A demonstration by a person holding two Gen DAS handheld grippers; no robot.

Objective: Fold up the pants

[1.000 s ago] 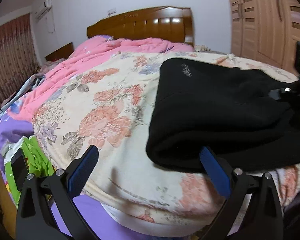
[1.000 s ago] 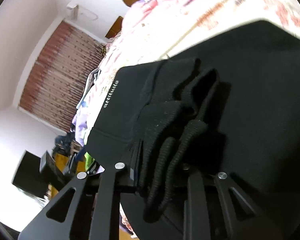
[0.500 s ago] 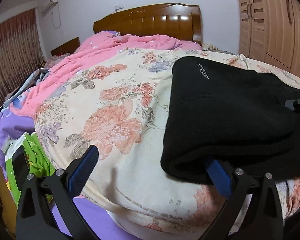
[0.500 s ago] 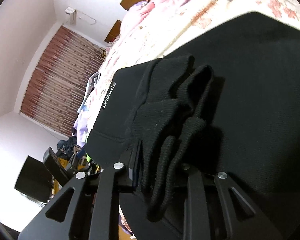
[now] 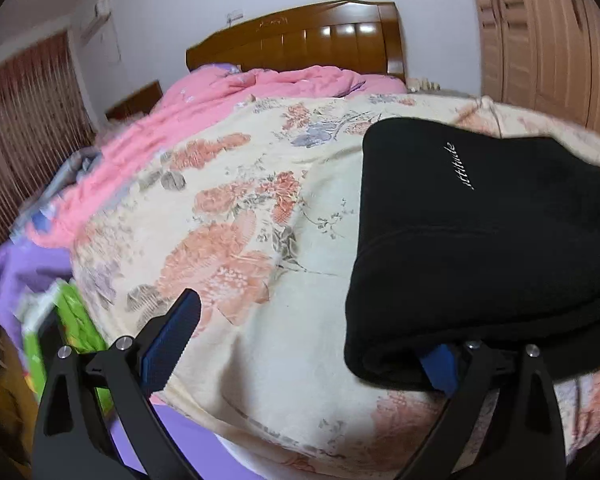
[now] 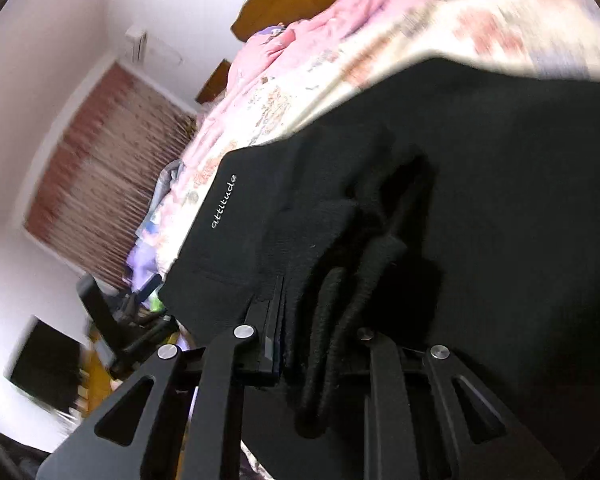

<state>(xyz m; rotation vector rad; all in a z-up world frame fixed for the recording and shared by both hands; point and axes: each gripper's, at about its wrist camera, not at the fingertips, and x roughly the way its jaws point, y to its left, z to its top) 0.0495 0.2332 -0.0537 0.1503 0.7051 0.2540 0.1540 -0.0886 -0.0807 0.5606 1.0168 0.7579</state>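
Black fleece pants (image 5: 480, 240), folded into a thick stack, lie on the floral quilt (image 5: 240, 240) of the bed, near its foot edge, with the white "attitude" lettering (image 5: 458, 166) facing up. Left gripper (image 5: 312, 340) is level at the quilt edge, jaws spread wide; its right blue pad (image 5: 438, 366) is tucked under the stack's near fold, its left pad (image 5: 172, 338) over bare quilt. Right gripper (image 6: 320, 328) is rolled sideways (horizon steeply tilted), jaws clamped on the bunched ribbed cuffs (image 6: 332, 292).
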